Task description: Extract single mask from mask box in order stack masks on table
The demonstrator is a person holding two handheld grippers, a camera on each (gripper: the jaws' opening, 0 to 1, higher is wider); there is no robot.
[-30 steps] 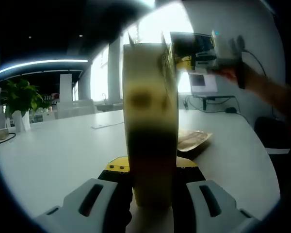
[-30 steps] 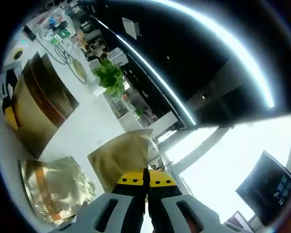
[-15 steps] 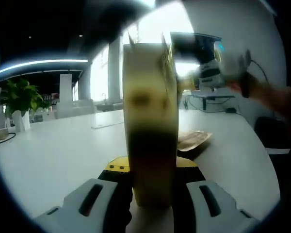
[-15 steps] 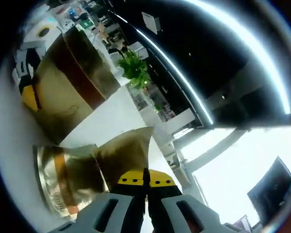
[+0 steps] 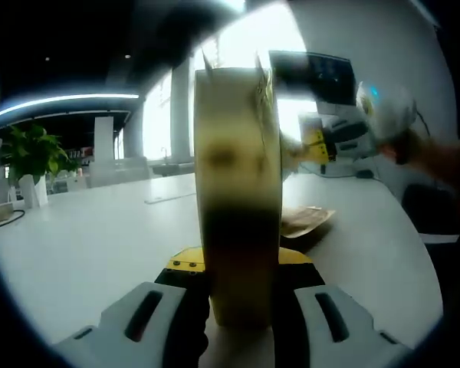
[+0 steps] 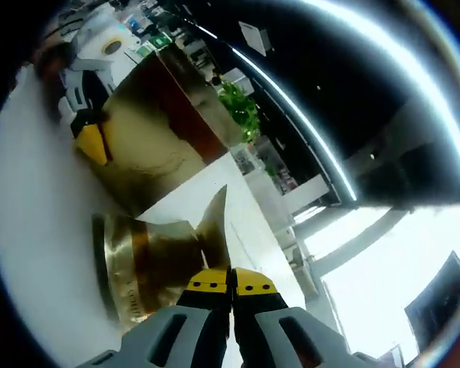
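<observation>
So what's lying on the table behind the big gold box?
Behind the gold mask box held in the left gripper, a flat stack of gold mask packets lies on the white table. The box covers part of the stack.

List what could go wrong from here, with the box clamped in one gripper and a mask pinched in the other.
1. The right gripper pinches the gold mask packet by a corner only, so it may slip or twist before reaching the stack.
2. The stacked packets look glossy; a careless drop may slide off or nudge them askew.
3. The left gripper holds the mask box upright by its narrow base; a bump from the nearby right gripper could tip it.
</observation>
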